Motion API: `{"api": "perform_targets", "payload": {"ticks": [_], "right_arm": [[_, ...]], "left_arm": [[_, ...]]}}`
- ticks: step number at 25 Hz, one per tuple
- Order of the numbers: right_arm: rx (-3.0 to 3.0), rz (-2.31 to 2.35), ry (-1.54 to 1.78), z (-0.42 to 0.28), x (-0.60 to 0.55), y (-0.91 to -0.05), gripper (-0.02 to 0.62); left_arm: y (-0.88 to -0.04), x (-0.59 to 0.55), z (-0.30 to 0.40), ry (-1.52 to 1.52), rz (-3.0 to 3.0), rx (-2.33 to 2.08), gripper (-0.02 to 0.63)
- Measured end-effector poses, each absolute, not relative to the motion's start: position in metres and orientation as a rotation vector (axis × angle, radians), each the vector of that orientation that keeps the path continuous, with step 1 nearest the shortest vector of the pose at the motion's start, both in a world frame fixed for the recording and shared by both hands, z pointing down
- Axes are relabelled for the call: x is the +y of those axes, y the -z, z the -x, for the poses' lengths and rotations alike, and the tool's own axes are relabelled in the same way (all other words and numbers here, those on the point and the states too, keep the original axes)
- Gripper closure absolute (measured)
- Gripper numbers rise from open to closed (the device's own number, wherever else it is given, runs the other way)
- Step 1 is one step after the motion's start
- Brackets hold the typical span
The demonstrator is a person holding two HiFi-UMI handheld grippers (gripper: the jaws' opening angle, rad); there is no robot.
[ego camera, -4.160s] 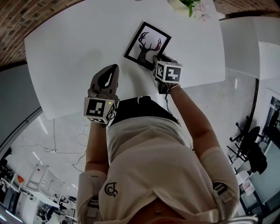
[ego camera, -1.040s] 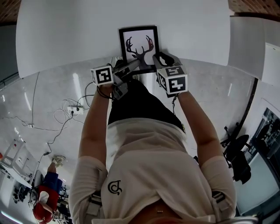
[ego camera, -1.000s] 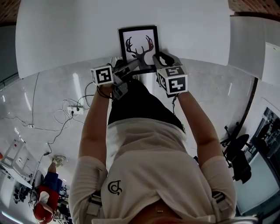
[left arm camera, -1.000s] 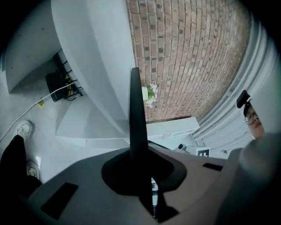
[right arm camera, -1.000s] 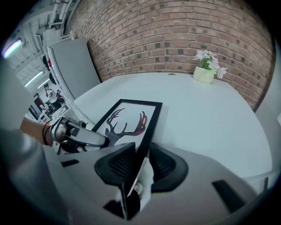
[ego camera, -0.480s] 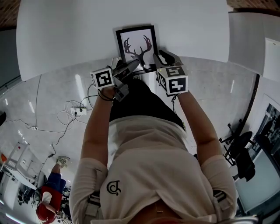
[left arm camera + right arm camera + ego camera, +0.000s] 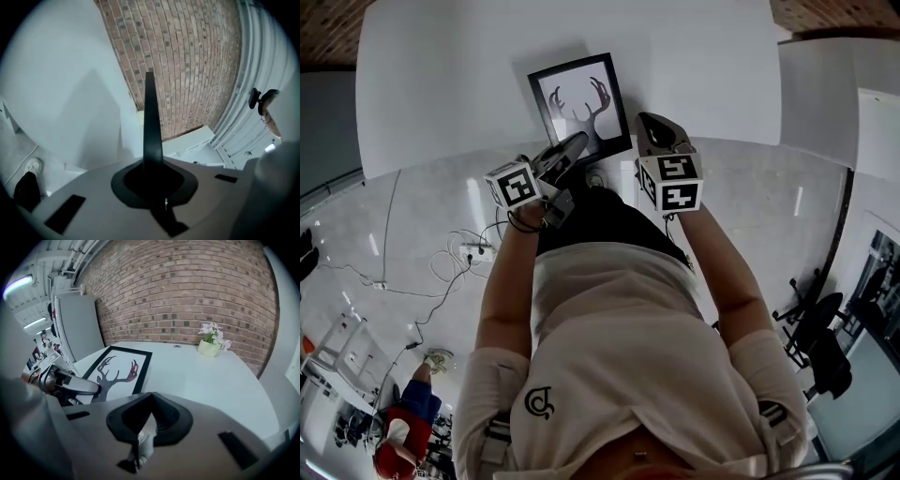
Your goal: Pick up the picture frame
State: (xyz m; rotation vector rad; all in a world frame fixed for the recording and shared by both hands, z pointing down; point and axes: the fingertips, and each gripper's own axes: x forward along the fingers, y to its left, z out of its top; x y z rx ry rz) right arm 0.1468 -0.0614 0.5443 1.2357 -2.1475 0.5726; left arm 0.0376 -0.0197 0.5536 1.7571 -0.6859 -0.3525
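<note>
Left gripper has clamped the picture frame's near edge and raises it off the table; right gripper has snapped shut, empty, alongside.

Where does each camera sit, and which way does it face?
Head view: on the person's head, facing steeply down at the table and picture frame; torso, left gripper and right gripper show.
Left gripper view: on that gripper, along jaws shut on the frame's edge, toward a brick wall.
Right gripper view: over shut, empty jaws toward frame and potted plant; left gripper shows.
Shared: all see the frame.
</note>
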Motion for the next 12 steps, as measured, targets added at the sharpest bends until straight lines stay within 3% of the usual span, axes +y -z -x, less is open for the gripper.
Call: {"api": "perform_targets", "payload": {"ticks": [12], "right_arm": [[-2.284,-1.319,-0.501,-0.112,-0.123,-0.452,0.588]], "left_arm": [[-0.439,-0.091,0.025,0.420,-1.964,-0.945,0.583]]}}
